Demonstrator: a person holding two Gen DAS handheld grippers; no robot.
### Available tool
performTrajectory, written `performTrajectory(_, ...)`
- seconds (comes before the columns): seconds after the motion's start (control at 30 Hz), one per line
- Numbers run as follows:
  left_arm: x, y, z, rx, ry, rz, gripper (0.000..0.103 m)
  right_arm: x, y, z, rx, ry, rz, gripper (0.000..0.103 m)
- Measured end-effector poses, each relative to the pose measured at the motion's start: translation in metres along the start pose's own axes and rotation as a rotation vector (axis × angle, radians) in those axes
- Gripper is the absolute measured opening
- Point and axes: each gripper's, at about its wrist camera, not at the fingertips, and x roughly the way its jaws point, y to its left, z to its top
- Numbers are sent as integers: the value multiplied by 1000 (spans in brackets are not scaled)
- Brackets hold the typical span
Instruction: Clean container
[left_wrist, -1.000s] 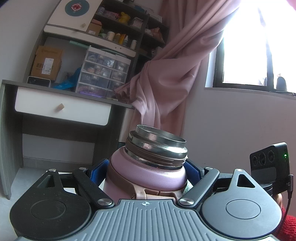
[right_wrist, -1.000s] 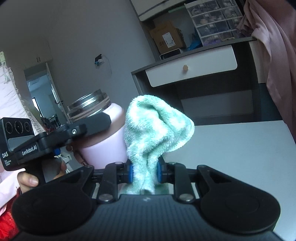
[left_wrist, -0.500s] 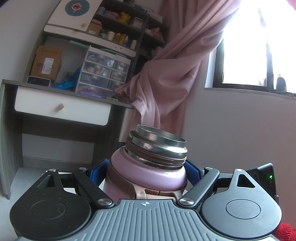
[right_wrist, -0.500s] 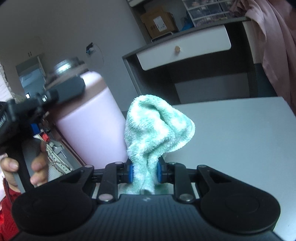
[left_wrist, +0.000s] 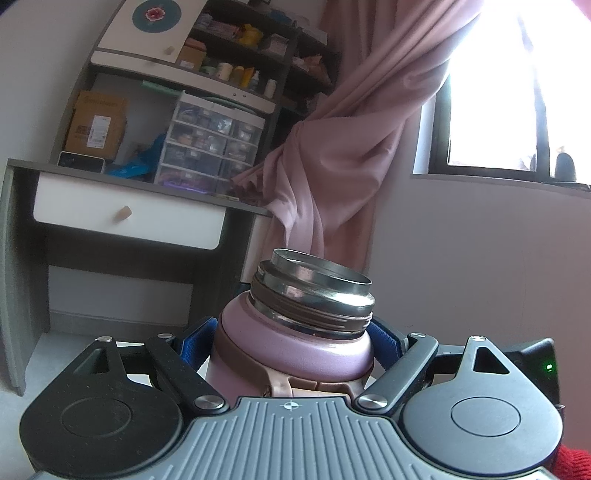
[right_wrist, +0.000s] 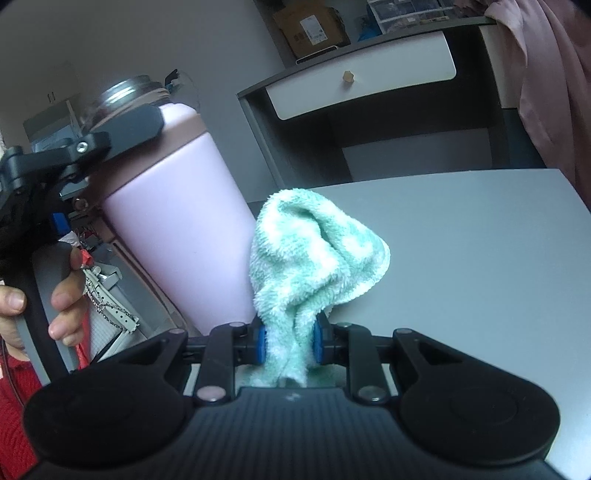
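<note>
The left gripper (left_wrist: 291, 354) clamps the pink bottle (left_wrist: 295, 343) near its shoulder, holding it lidless above the table (right_wrist: 480, 240). Just right of the bottle's lower body, the right gripper (right_wrist: 288, 347) pinches a green cloth (right_wrist: 314, 251).

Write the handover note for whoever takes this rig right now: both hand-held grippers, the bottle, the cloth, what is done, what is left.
Left hand-held gripper: shut on the pink bottle just below its neck, holding it upright, clear of the grey table.
Right hand-held gripper: shut on the bunched green cloth, which stands up right beside the bottle's lower side; contact cannot be told.
Done: lid is off, steel mouth open; both items gripped.
Left: wipe the bottle's outside and rim, then set it down.
</note>
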Motion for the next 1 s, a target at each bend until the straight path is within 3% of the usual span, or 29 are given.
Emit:
performTrajectory(0.4, -4, -3, 2, -68, -18, 126, 87, -23, 30, 12, -48, -48, -22, 22)
performTrajectory(0.7, -5, -29, 11, -17, 2, 316, 87, -47, 45, 13, -61, -88, -33, 22)
performTrajectory(1.0, -11, -43, 16, -2, -18, 412, 86, -67, 49, 8, -61, -106, -45, 22)
